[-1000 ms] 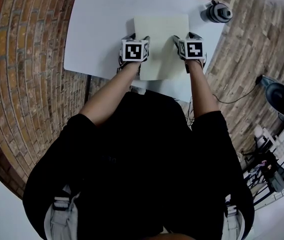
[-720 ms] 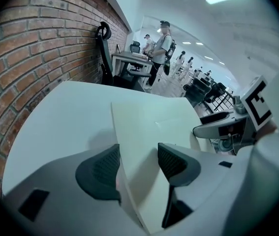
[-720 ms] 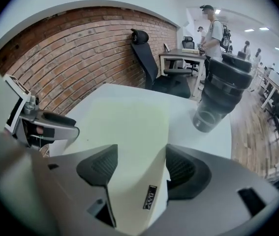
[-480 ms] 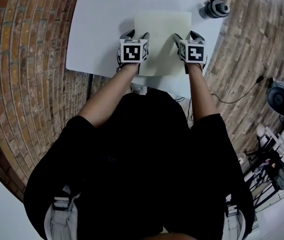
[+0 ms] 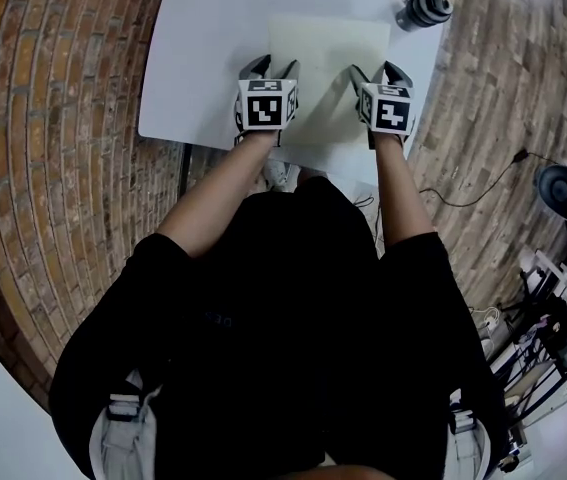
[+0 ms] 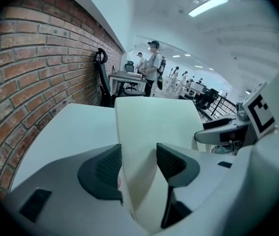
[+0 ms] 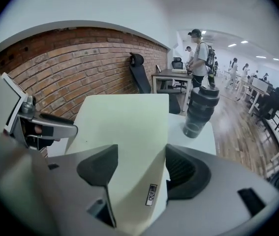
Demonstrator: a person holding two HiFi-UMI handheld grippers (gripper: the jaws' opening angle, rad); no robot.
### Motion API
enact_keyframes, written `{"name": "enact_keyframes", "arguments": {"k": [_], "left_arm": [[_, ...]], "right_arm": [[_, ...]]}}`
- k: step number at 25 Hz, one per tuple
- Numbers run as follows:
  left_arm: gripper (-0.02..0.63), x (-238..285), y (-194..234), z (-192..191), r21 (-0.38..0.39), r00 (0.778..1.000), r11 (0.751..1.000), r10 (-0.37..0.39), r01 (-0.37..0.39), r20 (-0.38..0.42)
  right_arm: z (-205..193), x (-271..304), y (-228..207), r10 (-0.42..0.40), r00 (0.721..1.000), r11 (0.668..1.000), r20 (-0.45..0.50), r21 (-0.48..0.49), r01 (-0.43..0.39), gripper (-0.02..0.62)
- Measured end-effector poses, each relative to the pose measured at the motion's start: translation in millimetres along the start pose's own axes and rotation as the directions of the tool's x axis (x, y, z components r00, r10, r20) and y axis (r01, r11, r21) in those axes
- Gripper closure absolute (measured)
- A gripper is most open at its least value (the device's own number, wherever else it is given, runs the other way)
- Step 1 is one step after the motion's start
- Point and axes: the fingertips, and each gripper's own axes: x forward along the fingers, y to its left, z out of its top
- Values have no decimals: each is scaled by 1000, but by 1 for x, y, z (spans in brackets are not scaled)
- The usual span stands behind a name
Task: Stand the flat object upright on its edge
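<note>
Two grippers pinch the pale flat board (image 5: pixel 329 48) along its six o'clock edge in the head view. The left gripper (image 5: pixel 273 68) is near the seven o'clock corner and the right gripper (image 5: pixel 374 70) near the five o'clock corner. Each gripper view shows the board's edge running up between the ribbed pads, which press on its two faces. The left jaws have just been closing a little further on it.

Compared with a second ago, both grippers have come up. The board's near edge has lifted off the white table (image 5: pixel 203 58), while its twelve o'clock edge appears to rest on the top like a hinge.

The tilt has begun, I judge, but the board is far from upright. The swing must carry on about that far edge, with both hands rising evenly so the board does not twist. The far edge may skid toward twelve o'clock on the smooth top. A dark cylinder (image 5: pixel 421 10) stands at one o'clock, near the board's far corner, and could be knocked.
</note>
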Motion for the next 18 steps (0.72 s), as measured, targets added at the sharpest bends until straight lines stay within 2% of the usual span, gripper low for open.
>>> {"name": "enact_keyframes", "arguments": {"k": [7,18], "left_arm": [[379,-30,-3,7,34,995,999,-8,5,98],[388,-62,-5,21,97,973,995,-35,13,227]], "right_arm": [[4,-31,13,-36,992,999,122,9,36,288],[18,-67,26,-71,951,997,299,15,70,296]]}}
